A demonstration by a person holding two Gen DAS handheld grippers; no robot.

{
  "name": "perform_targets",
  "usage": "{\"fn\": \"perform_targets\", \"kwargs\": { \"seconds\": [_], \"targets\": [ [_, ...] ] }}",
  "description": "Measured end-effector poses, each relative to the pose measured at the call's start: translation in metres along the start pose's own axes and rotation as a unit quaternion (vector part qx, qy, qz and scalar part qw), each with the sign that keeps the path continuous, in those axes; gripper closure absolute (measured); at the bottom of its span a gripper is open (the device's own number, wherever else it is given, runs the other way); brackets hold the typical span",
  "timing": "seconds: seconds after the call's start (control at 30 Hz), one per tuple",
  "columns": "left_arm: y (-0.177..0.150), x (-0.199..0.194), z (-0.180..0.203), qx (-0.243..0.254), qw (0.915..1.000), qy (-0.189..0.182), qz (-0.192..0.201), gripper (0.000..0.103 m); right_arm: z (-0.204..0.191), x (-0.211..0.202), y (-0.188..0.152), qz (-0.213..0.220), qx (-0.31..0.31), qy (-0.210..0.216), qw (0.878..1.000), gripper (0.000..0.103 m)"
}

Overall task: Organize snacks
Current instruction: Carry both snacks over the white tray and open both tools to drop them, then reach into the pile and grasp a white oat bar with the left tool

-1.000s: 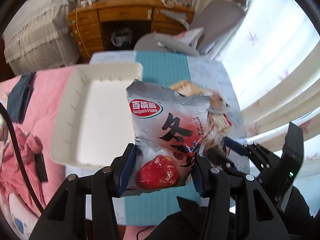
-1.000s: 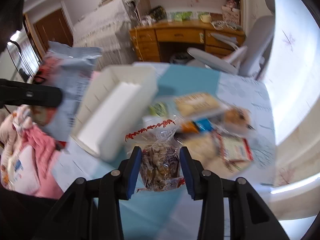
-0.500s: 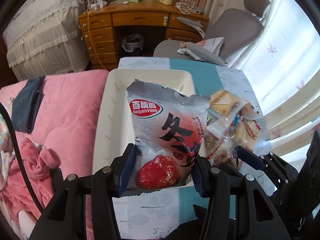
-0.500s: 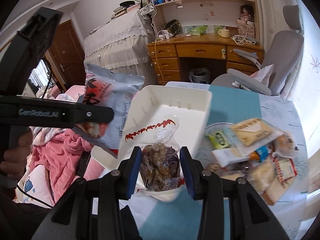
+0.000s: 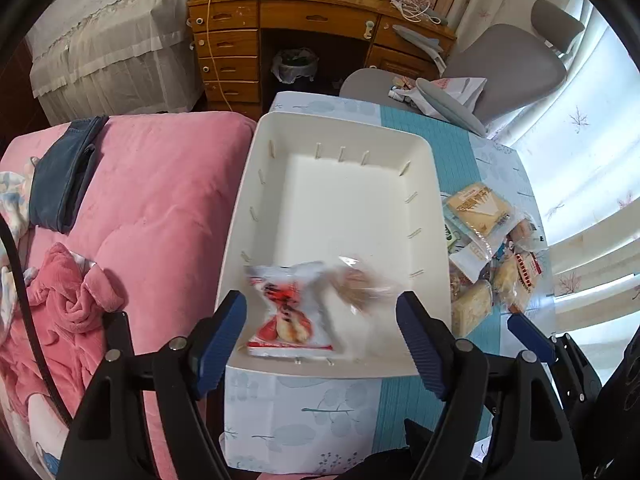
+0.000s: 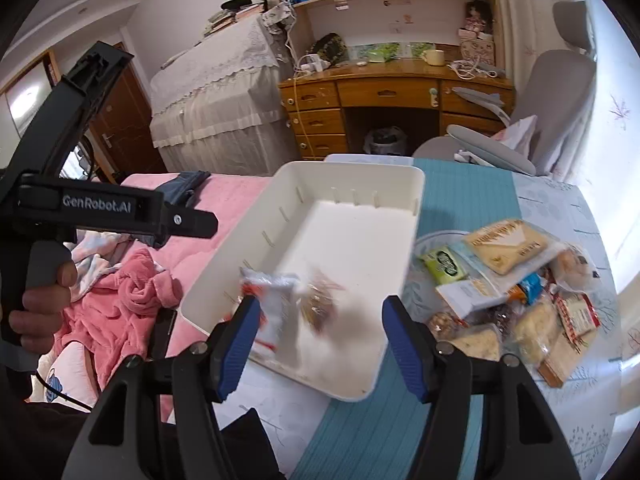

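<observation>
- Between the blue pads of the left gripper [image 5: 321, 322], the jaws are opening and grip nothing; a white-and-red snack packet [image 5: 289, 312] shows blurred below them, clear of both pads, at the near end of the white bin [image 5: 434, 216].
- Over the same near end, the right gripper [image 6: 316, 330] is also opening its jaws, with nothing pressed between the pads; a clear bag of brown snacks [image 6: 319, 306] lies or falls blurred just beside the white-and-red packet, toward the bin's right wall.
- Whether the two packets already rest on the bin floor or are still dropping cannot be told from the smear.
- The bin sits along the left edge of the table [image 5: 304, 412], on its pale leaf-print cloth with a teal stripe; the rest of the bin floor is bare.
- At the table's right edge, just beside the bin, a pile of wrapped snacks [image 6: 516, 292] lies heaped: a tan triangular pack on top, a small green packet, and several clear bags.
- Left of the table, a pink quilt [image 5: 160, 200] carries a folded pair of jeans [image 5: 60, 176].
- A person's hand [image 6: 44, 300] grips the handle of the left gripper.
- Beyond the far table edge stand a wooden desk [image 5: 280, 32] and a grey chair [image 5: 504, 68].
</observation>
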State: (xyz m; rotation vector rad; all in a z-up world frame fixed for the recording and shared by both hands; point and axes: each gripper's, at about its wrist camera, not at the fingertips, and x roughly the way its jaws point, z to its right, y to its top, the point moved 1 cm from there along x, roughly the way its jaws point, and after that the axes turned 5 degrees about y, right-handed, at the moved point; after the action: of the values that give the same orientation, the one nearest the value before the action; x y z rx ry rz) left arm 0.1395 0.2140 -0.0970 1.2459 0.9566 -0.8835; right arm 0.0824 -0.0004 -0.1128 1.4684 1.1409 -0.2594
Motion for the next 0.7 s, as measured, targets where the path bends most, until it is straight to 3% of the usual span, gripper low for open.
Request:
{"fn": "perform_targets", "kwargs": {
  "seconds": [0.33, 0.4, 0.5, 0.7],
  "targets": [
    [-0.009, -0.006, 0.052, 0.027, 0.9995, -0.019, 0.001, 0.026, 0.031, -0.02, -0.018, -0.029, 0.018, -0.034, 0.999, 0.039],
    [-0.011, -0.008, 0.066, 0.031, 0.9993, -0.022, 0.002, 0.026, 0.039, -0.026, -0.021, -0.034, 0.017, -0.043, 0.998, 0.034],
    [-0.015, -0.01, 0.089, 0.036, 0.9988, -0.033, 0.005, 0.026, 0.057, -0.039, -0.024, -0.038, 0.022, -0.055, 0.998, 0.027],
    [-0.025, -0.006, 0.139, 0.037, 0.9982, -0.048, 0.0, 0.026, 0.104, -0.06, -0.032, -0.056, 0.042, -0.07, 0.995, 0.027]
  ]
}}
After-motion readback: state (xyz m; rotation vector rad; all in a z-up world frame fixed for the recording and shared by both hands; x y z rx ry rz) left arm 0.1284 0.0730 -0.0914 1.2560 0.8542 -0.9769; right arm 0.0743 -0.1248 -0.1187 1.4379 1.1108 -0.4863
